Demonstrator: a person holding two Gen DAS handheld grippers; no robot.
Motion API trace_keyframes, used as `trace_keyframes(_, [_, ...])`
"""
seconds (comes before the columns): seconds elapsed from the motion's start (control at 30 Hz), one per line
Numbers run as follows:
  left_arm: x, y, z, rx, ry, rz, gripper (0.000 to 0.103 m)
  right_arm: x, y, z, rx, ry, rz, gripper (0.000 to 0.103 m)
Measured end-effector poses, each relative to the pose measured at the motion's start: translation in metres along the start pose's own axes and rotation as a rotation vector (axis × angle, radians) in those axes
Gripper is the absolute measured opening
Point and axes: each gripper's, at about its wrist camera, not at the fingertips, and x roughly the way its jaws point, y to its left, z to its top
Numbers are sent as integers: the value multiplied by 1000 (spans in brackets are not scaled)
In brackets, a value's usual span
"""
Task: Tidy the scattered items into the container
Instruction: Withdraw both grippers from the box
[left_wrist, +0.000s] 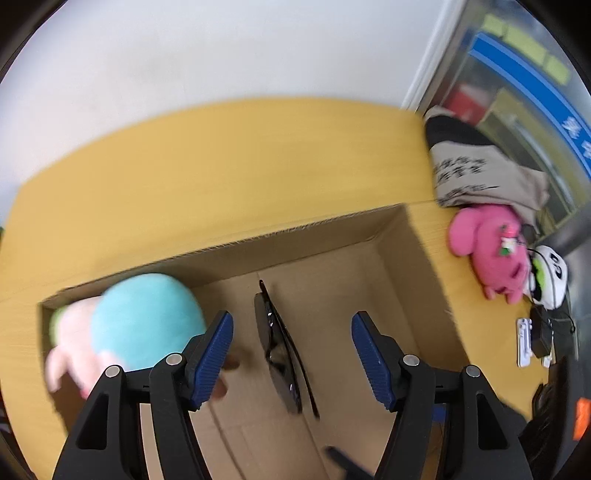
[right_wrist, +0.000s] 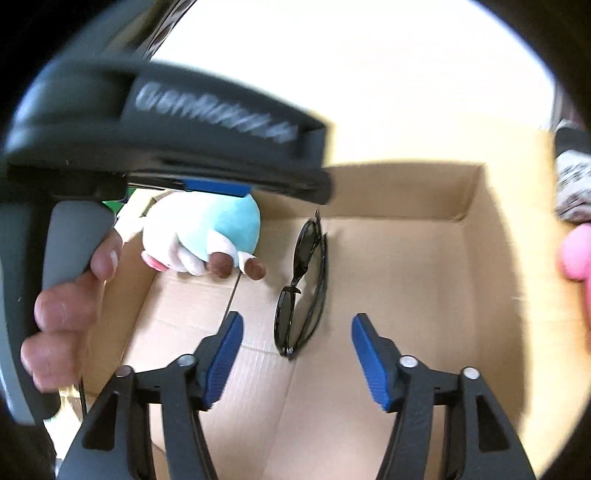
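Note:
An open cardboard box (left_wrist: 332, 236) (right_wrist: 476, 206) sits on the yellow table. On its floor lie black sunglasses (left_wrist: 280, 354) (right_wrist: 301, 295), folded. A teal and pink plush toy (left_wrist: 144, 321) (right_wrist: 207, 232) rests in the box's left corner. My left gripper (left_wrist: 291, 354) hangs above the box, open, with the sunglasses below the gap and no pad touching them. My right gripper (right_wrist: 297, 354) is open too, over the near end of the sunglasses. In the right wrist view the left gripper's body (right_wrist: 166, 140) and the hand holding it fill the upper left.
A pink plush (left_wrist: 487, 251) (right_wrist: 576, 251) lies on the table right of the box, with a panda toy (left_wrist: 546, 280) and a small black and white device (left_wrist: 532, 336) beside it. A printed grey bag (left_wrist: 476, 170) lies behind them. A wall stands beyond the table.

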Motion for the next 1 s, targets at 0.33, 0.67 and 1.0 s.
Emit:
trace_keyframes(0.33, [-172,-13,-153,103,-401,202,102,-131,-9,-38,-116,-221,-137,79])
trace_keyframes(0.67, [-229,-28,-261,92,-501,245,103,-192,23,-89,-156,-326,-153,79])
trace_keyframes(1.0, [-257,-46,-316,48,-535,174,103,-237,37,-118,-161,-362,-133,79])
